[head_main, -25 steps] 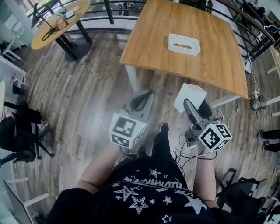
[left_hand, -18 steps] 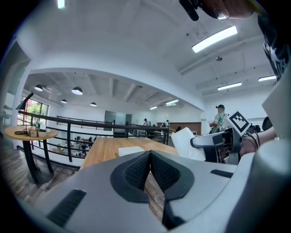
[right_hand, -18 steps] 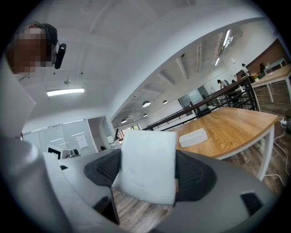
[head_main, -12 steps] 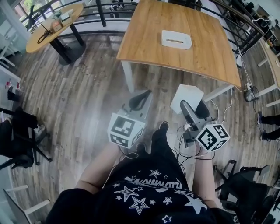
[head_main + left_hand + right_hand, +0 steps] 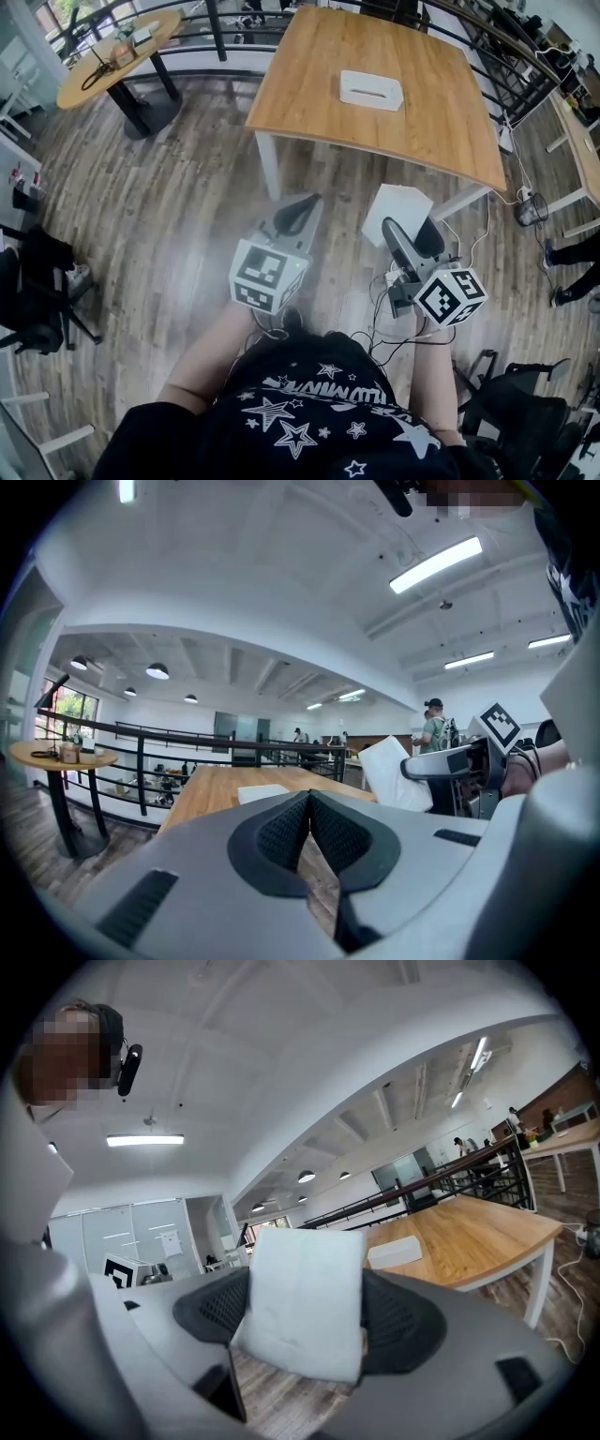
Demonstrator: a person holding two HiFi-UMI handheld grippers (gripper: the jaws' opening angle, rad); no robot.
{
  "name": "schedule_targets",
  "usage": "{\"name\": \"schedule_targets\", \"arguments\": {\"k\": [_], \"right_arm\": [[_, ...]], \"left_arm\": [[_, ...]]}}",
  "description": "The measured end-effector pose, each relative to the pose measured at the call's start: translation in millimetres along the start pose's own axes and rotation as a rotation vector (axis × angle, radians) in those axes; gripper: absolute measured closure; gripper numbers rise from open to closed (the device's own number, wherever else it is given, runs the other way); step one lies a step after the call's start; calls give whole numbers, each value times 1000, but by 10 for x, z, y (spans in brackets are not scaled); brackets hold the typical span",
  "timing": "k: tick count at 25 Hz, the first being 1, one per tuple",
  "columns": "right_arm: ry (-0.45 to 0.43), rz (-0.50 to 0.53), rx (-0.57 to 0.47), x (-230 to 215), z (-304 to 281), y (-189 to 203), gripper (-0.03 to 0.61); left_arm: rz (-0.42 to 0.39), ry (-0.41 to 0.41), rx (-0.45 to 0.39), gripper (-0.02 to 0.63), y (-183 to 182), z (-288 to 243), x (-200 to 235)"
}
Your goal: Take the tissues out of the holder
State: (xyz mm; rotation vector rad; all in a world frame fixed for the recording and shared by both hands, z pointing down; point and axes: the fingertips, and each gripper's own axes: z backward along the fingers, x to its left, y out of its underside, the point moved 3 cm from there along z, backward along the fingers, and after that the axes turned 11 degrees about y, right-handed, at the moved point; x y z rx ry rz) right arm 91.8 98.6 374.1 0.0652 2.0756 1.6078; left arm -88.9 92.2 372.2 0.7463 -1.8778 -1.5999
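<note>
The white tissue holder (image 5: 370,89) lies flat on the wooden table (image 5: 441,122), far ahead of both grippers. It also shows in the left gripper view as the holder (image 5: 262,792) and in the right gripper view as the holder (image 5: 394,1252). My right gripper (image 5: 411,228) is shut on a white tissue (image 5: 397,212), held up over the floor short of the table. The tissue (image 5: 305,1302) stands between the black pads. My left gripper (image 5: 298,214) is shut with nothing in it, its pads (image 5: 291,827) pressed together. It hangs left of the right gripper (image 5: 459,761).
A round wooden table (image 5: 117,56) with small items stands at the far left by a black railing (image 5: 225,19). Black office chairs (image 5: 37,300) sit at the left and lower right. Cables (image 5: 394,323) trail on the plank floor. People stand far off (image 5: 433,728).
The view has drifted, so the table and holder sit slightly further up and left. Both grippers hold about the same place, the right one still shut on the tissue.
</note>
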Motion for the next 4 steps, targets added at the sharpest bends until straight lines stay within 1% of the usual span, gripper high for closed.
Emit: {"name": "schedule_targets", "arguments": {"k": [4], "right_arm": [[-24,42,21,27,52,28,209]], "left_arm": [[39,-55,23,603,95,70,-15]]}}
